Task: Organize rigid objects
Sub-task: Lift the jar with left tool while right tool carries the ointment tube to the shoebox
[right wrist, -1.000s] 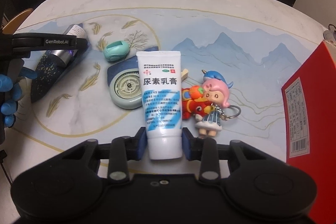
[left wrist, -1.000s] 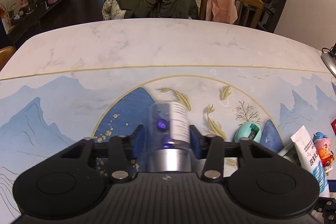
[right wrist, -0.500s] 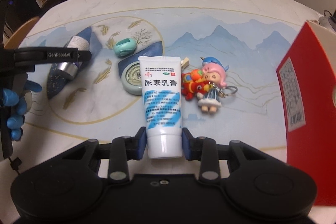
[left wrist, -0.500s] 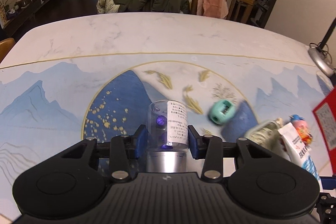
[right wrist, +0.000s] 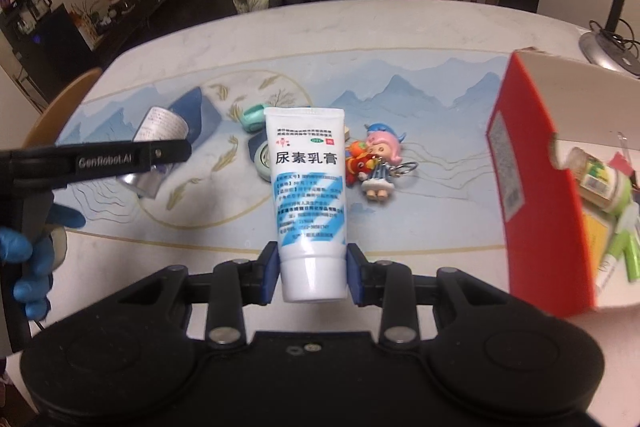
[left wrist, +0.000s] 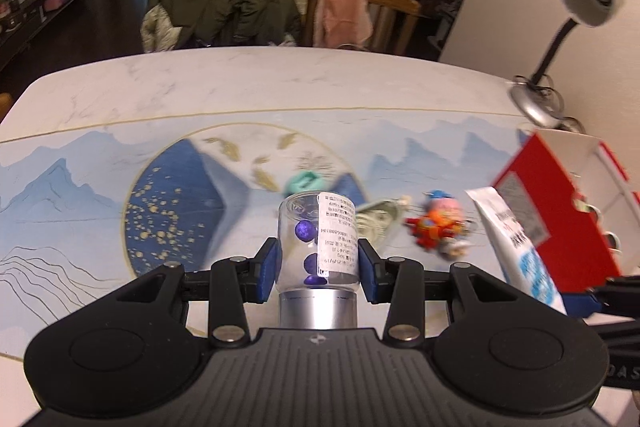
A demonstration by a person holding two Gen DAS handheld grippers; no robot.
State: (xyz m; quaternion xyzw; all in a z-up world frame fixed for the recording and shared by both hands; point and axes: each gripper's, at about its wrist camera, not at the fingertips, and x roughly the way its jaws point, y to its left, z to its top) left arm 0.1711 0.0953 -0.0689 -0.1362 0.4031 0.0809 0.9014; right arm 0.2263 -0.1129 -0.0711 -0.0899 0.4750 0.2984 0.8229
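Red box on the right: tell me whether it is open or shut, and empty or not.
Open and not empty. The red box shows its white inside with no lid over it, and a labelled bottle and green sticks lie inside.

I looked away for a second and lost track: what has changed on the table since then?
Both grippers have lifted their loads: the left gripper raised the clear jar, the right gripper the white cream tube, swinging toward the red box. Both grips unchanged; the doll keychain and mint toy stayed put.
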